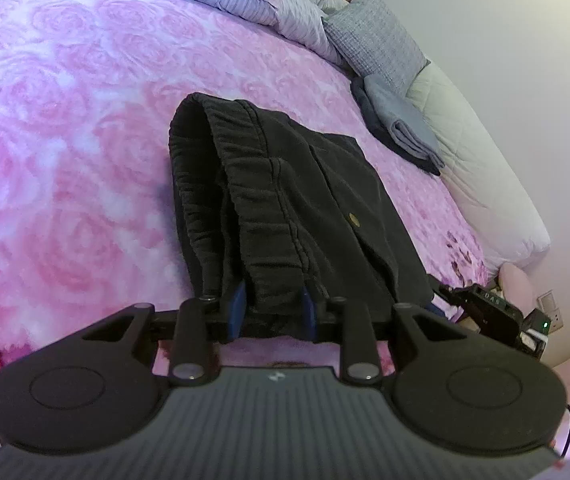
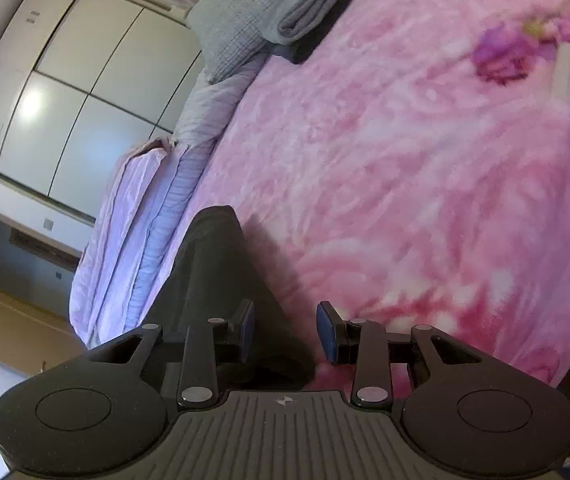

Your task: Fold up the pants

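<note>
Black pants lie folded on the pink rose blanket, with the elastic waistband toward me. My left gripper is shut on the near end of the waistband, and dark cloth fills the gap between its blue pads. In the right wrist view, a raised fold of the pants runs away from my right gripper. It bunches between the pads and lies against the left one. A sliver of blanket shows by the right pad's tip. The right gripper also shows at the pants' right corner.
Folded grey and dark clothes are stacked at the bed's far right, beside a grey knit pillow and a white quilt. Striped bedding lines the far edge of the bed. White wardrobe doors stand beyond it.
</note>
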Demonstrator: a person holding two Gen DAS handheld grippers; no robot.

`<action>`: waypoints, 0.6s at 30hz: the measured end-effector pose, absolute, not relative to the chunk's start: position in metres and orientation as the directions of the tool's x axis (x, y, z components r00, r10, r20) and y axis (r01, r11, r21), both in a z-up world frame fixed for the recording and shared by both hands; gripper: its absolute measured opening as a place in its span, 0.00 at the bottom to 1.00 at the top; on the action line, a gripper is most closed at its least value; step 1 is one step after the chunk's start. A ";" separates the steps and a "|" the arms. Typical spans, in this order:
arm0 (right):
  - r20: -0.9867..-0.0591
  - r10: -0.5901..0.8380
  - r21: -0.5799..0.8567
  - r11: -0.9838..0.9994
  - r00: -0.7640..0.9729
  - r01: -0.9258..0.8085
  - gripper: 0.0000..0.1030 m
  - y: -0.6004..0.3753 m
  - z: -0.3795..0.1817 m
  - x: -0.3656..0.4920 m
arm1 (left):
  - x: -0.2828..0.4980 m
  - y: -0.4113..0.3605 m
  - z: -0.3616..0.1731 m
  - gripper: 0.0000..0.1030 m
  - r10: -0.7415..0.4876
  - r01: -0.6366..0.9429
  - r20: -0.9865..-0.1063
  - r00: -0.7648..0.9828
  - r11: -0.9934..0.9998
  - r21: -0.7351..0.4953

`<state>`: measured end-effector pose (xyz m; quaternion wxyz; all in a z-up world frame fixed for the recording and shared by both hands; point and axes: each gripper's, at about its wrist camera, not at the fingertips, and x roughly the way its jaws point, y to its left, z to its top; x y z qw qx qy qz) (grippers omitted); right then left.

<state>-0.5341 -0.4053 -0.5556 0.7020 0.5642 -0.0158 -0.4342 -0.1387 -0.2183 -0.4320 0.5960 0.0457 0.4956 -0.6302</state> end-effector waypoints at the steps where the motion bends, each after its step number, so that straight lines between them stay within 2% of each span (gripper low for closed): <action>1: -0.466 -0.627 0.806 -0.011 0.624 0.592 0.32 -0.406 -0.557 -0.533 | -0.139 -0.218 -0.432 0.23 -0.707 0.796 -0.648 -0.285 0.202 -0.571; 9: -0.469 -0.620 0.782 0.039 0.629 0.622 0.32 -0.407 -0.555 -0.523 | -0.129 -0.236 -0.439 0.22 -0.735 0.718 -0.606 -0.306 0.240 -0.654; 12: -0.485 -0.623 0.737 0.085 0.613 0.670 0.32 -0.404 -0.546 -0.515 | -0.128 -0.227 -0.424 0.04 -0.778 0.764 -0.586 -0.229 0.229 -0.603; 14: -0.500 -0.617 0.691 0.138 0.608 0.709 0.32 -0.401 -0.540 -0.505 | -0.122 -0.216 -0.414 0.01 -0.803 0.790 -0.568 -0.181 0.226 -0.571; 18: -0.582 -0.638 0.469 0.243 0.504 0.849 0.31 -0.394 -0.528 -0.471 | -0.126 -0.215 -0.429 0.01 -0.760 0.824 -0.627 -0.170 0.239 -0.513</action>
